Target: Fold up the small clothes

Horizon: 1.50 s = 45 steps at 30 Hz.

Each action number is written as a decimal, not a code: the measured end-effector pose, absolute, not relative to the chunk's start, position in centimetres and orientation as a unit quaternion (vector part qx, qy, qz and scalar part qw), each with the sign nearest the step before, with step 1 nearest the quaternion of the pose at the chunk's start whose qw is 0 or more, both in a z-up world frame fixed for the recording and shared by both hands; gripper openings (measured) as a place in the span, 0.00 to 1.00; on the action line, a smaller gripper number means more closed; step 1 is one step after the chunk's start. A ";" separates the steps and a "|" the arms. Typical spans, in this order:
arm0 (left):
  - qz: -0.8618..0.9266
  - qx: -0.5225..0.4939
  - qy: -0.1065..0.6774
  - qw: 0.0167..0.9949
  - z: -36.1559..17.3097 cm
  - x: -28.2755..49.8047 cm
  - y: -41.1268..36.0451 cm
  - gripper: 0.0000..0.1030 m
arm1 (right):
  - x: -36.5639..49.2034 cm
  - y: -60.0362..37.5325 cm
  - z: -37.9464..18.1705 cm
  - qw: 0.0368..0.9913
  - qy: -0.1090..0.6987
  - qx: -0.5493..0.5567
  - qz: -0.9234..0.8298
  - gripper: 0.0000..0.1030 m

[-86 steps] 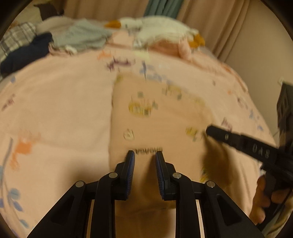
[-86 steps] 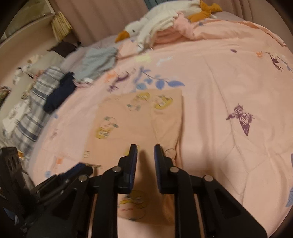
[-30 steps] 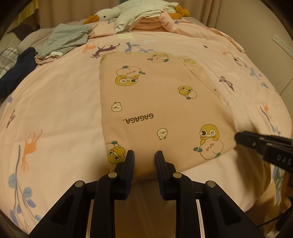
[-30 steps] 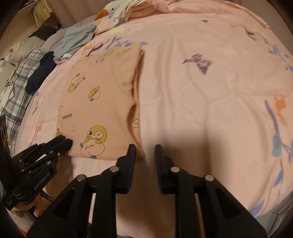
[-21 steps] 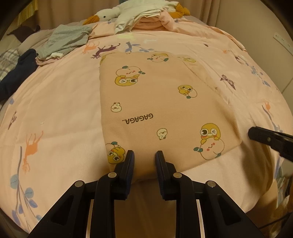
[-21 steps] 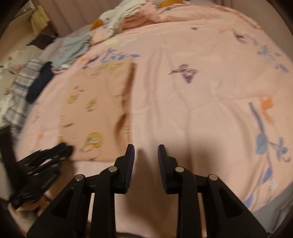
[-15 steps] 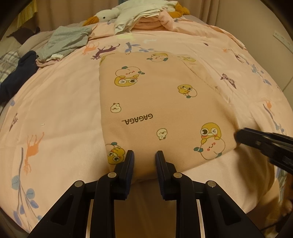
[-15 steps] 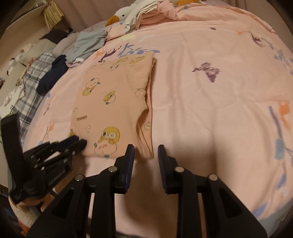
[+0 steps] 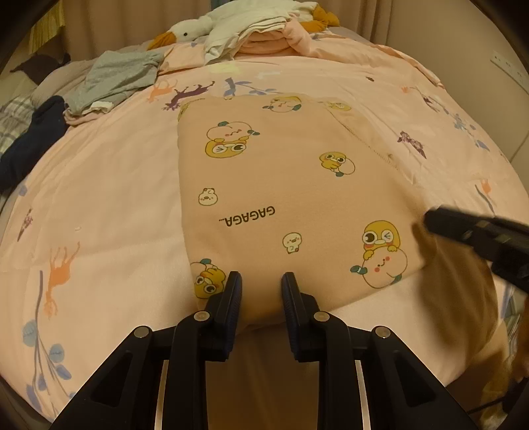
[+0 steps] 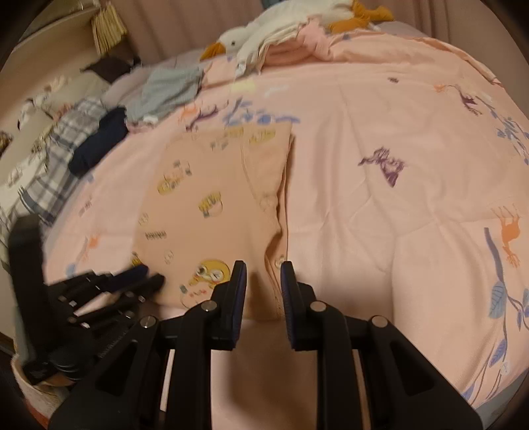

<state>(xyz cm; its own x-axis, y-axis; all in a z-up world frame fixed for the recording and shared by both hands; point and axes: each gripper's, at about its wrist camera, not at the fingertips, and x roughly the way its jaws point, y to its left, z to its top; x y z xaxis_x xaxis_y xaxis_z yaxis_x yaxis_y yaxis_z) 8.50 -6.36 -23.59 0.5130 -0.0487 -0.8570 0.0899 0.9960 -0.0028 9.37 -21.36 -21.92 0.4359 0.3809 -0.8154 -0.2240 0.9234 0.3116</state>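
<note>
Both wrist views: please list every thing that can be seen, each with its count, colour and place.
Printed garment: one, peach with yellow cartoon chicks, flat at the bed's near edge.
Bedspread: one, pink with animal and plant prints, covering the bed.
Goose plush: one, white with an orange beak, far end.
Folded pink fabric: one pile, by the plush.
Grey garment: one, crumpled, far left.
Navy garment: one, left edge.
Plaid cloth: one, grey-white, leftmost.
Curtains: beige, behind the bed.
Wall socket: one, white, right wall.
Left tool: black, at the garment's near hem.
Right tool: black, at its near right corner.
</note>
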 end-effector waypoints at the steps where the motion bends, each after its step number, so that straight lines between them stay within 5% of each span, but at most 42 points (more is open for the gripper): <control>1: -0.041 0.019 0.492 0.870 -23.6 8.5 -6.3 0.24 | 9.6 -21.3 -22.7 0.836 0.514 0.078 0.176 0.20; 11: -0.040 -0.009 0.482 0.875 -22.4 8.9 -5.3 0.24 | 9.6 -22.4 -22.3 0.826 0.522 0.120 0.174 0.22; 18: -0.036 -0.090 0.378 0.921 -18.7 13.7 -1.2 0.32 | 14.4 -21.1 -18.4 0.847 0.477 0.122 0.200 0.23; 28: -0.003 -0.074 0.444 0.893 -22.9 18.4 -3.0 0.32 | 19.3 -18.0 -23.8 0.823 0.523 0.087 0.205 0.20; 39: 0.019 -0.119 0.431 0.894 -18.1 14.8 -2.0 0.33 | 16.3 -22.5 -19.3 0.845 0.488 0.116 0.188 0.24; 41: 0.008 -0.113 0.414 0.903 -15.6 12.2 -2.0 0.54 | 14.8 -23.7 -17.1 0.856 0.466 0.126 0.183 0.36; 42: -0.003 -0.115 0.402 0.908 -14.5 11.1 -2.0 0.60 | 13.9 -24.3 -15.9 0.864 0.452 0.130 0.183 0.57; 45: -0.058 -0.166 0.323 0.930 -10.3 6.3 -1.0 0.83 | 10.6 -26.0 -11.9 0.888 0.402 0.143 0.172 0.91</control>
<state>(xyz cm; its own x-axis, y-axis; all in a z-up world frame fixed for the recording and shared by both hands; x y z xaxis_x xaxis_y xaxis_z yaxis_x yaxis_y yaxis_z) 6.31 -0.99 -10.32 0.7840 -0.2154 -0.5822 0.0007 0.9382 -0.3462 10.57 -25.97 -11.86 0.6180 0.4208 -0.6641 -0.1906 0.8997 0.3927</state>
